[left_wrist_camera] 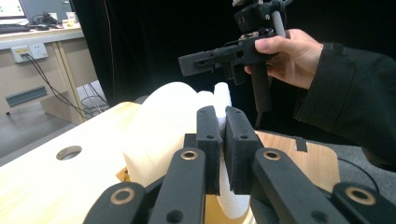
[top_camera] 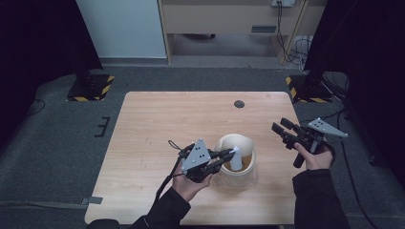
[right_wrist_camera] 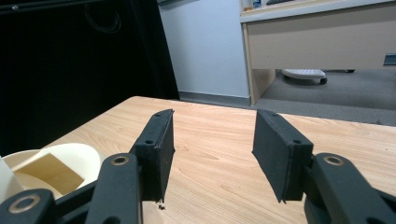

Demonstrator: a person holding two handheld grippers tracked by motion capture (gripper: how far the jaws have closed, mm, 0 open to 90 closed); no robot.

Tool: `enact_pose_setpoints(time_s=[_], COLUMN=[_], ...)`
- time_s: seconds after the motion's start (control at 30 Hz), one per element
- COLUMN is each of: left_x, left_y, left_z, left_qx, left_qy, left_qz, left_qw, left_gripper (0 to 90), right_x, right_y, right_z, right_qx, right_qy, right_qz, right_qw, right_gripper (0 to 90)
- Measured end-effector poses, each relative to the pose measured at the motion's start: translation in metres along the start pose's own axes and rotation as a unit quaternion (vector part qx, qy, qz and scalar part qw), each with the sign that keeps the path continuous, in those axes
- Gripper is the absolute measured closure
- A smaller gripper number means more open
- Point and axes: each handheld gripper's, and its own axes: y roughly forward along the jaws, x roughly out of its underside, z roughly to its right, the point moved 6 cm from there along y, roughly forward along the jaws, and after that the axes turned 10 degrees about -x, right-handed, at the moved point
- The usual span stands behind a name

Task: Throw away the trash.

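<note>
While clamped on the white foam piece (top_camera: 235,160) standing in the cream bucket (top_camera: 246,145) at the table's (top_camera: 153,124) near middle, left gripper (top_camera: 228,156) gripping its upper end; probably light, soft, crushable, so best pinched gently; right gripper (top_camera: 282,128) raised aside, jaws wide, empty

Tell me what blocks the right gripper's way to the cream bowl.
Nothing visible. The right gripper hangs open beside the bowl, with bare table between them. The left gripper is shut on a white piece in the bowl, on the opposite side.
</note>
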Motion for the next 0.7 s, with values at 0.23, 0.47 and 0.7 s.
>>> enact_pose_setpoints(time_s=[0.23,0.47,0.7], left_x=[0.009,0.014,0.020], left_y=[0.003,0.005,0.008], left_z=[0.000,0.000,0.002], left_qx=[-0.007,-0.005,0.000], left_qy=[0.014,0.006,0.004], left_qz=[-0.007,-0.013,-0.017], left_qw=[0.9999,0.9999,0.9998], left_gripper=[85.1,85.1,85.1], right_x=[0.002,0.003,0.004], right_y=[0.001,0.001,0.001], right_z=[0.000,0.001,0.002], right_qx=[-0.001,-0.003,-0.002], right_qy=[-0.001,0.000,-0.002], right_qz=[-0.003,-0.004,-0.005], right_qw=[1.0000,1.0000,1.0000], right_gripper=[48.5,48.7,49.1])
